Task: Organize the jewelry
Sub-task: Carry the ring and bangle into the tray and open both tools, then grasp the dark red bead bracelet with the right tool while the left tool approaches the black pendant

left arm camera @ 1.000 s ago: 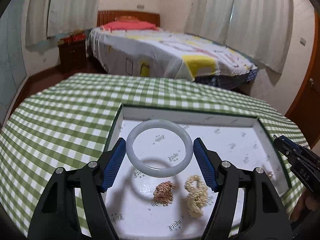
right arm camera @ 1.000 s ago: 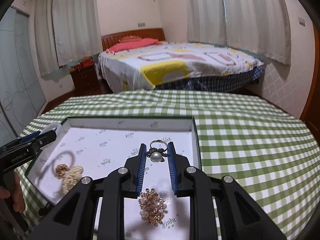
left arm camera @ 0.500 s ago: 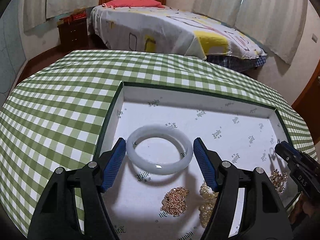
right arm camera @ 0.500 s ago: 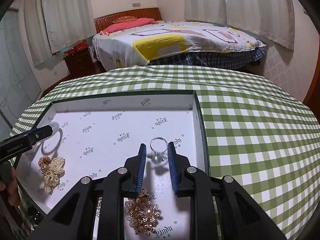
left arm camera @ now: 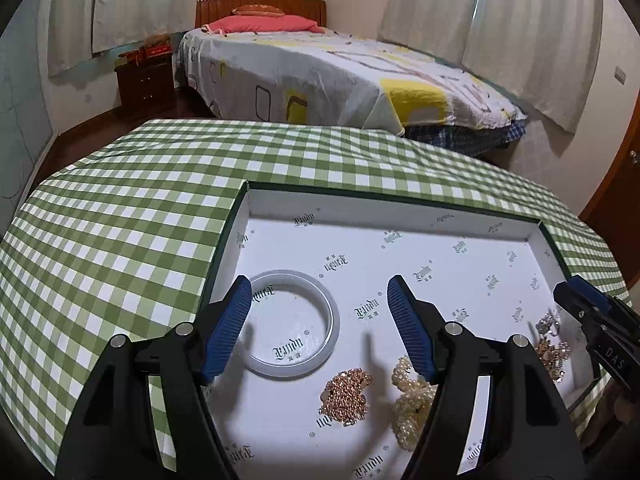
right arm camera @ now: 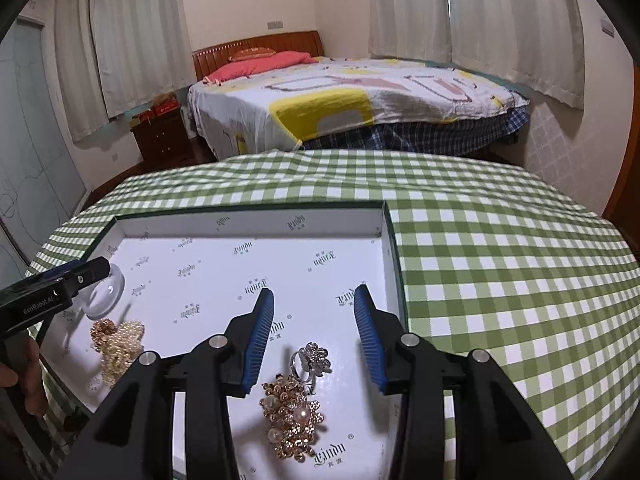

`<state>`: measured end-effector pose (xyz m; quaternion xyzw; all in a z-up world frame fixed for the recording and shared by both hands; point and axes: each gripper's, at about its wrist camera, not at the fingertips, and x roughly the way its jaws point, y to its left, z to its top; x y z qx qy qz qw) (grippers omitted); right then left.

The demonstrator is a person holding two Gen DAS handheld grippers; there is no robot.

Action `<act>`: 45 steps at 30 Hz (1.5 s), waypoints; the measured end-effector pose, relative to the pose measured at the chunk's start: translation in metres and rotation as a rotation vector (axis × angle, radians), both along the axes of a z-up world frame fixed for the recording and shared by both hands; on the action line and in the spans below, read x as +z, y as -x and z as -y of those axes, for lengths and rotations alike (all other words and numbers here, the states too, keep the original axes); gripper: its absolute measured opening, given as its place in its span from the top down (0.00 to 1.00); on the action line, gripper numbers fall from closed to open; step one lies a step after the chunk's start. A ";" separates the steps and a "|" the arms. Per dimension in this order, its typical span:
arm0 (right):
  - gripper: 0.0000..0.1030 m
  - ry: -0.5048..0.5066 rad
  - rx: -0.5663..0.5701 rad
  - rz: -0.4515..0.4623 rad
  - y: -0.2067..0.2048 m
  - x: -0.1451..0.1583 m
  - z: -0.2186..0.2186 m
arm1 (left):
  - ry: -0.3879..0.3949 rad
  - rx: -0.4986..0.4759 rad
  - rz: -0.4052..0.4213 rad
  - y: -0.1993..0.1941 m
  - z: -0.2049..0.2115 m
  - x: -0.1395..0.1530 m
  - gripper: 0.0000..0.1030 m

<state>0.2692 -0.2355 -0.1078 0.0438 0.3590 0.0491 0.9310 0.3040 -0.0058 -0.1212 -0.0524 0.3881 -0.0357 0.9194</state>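
On box lining (left arm camera: 460, 264), "Yindu" logos (left arm camera: 287, 349)

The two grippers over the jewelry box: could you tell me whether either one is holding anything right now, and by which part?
Nothing is held. The left gripper stands open above the bangle, which lies flat in the box; the right gripper is opening, the flower ring lying free below.

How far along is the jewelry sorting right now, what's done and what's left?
Looks done: the bangle, gold chain, pearl piece, ring and gold brooch all lie inside the white box. In hand: nothing; the left gripper is open, the right gripper is opening above the ring. No other loose jewelry shows on the tablecloth.
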 end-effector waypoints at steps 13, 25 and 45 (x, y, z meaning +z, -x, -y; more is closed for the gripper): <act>0.59 0.000 -0.008 0.066 0.029 0.023 -0.004 | 0.018 0.008 0.130 0.042 -0.007 0.031 0.33; 0.59 0.010 -0.013 0.083 0.076 0.026 -0.013 | 0.025 0.021 0.169 0.088 -0.010 0.039 0.32; 0.59 0.006 0.000 0.010 0.130 -0.005 -0.028 | 0.026 0.032 0.106 0.154 -0.018 0.011 0.32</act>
